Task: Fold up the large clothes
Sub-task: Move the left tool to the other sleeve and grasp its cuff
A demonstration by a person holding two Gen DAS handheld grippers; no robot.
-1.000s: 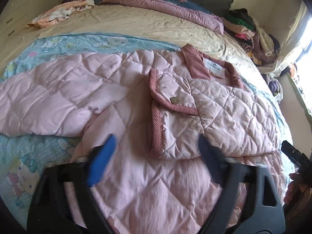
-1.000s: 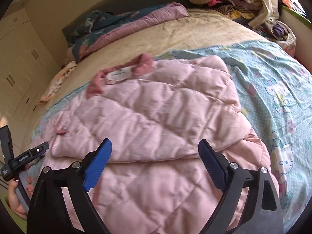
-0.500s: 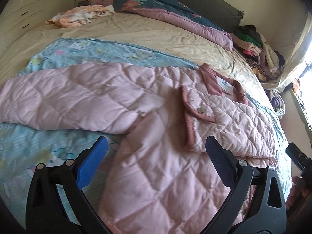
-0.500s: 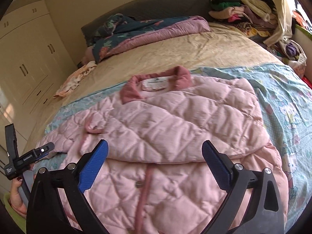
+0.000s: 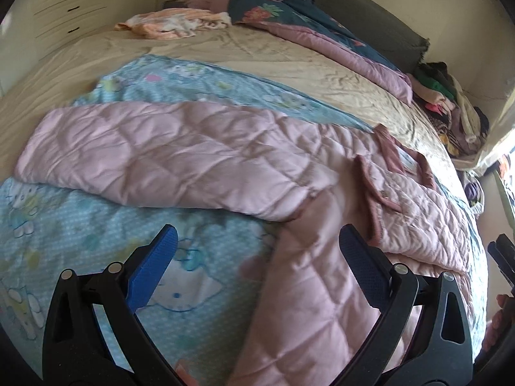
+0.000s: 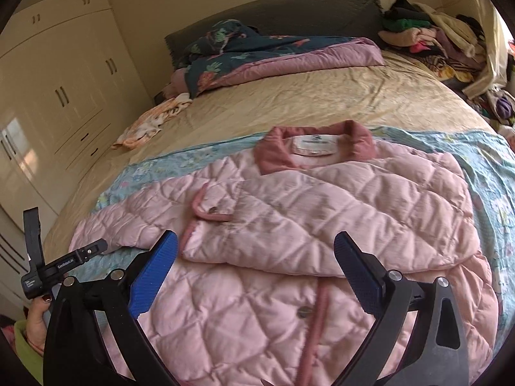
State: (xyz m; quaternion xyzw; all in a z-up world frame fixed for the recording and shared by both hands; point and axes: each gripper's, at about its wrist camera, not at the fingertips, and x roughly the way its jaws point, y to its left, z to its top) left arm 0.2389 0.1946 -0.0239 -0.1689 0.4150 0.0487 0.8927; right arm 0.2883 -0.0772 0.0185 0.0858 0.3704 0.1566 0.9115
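Note:
A pink quilted jacket (image 6: 322, 212) with a darker pink collar lies on a light blue cartoon-print blanket (image 5: 80, 244) on the bed. Its right sleeve is folded across the chest. Its left sleeve (image 5: 154, 154) lies stretched out to the left in the left wrist view. My left gripper (image 5: 257, 267) is open and empty, above the blanket at the jacket's lower left edge, below the stretched sleeve. My right gripper (image 6: 256, 273) is open and empty above the jacket's lower front. The left gripper's body (image 6: 61, 265) shows at the left edge of the right wrist view.
The bed has a beige sheet (image 6: 289, 103). A dark floral and mauve quilt (image 6: 257, 54) lies at the head. A peach cloth (image 6: 148, 125) lies near the white wardrobe (image 6: 58, 90). A heap of clothes (image 6: 428, 38) sits at the far right corner.
Both grippers have pulled back and risen from the jacket. My left gripper has swung to the left, so the outstretched sleeve and blanket now fill its view.

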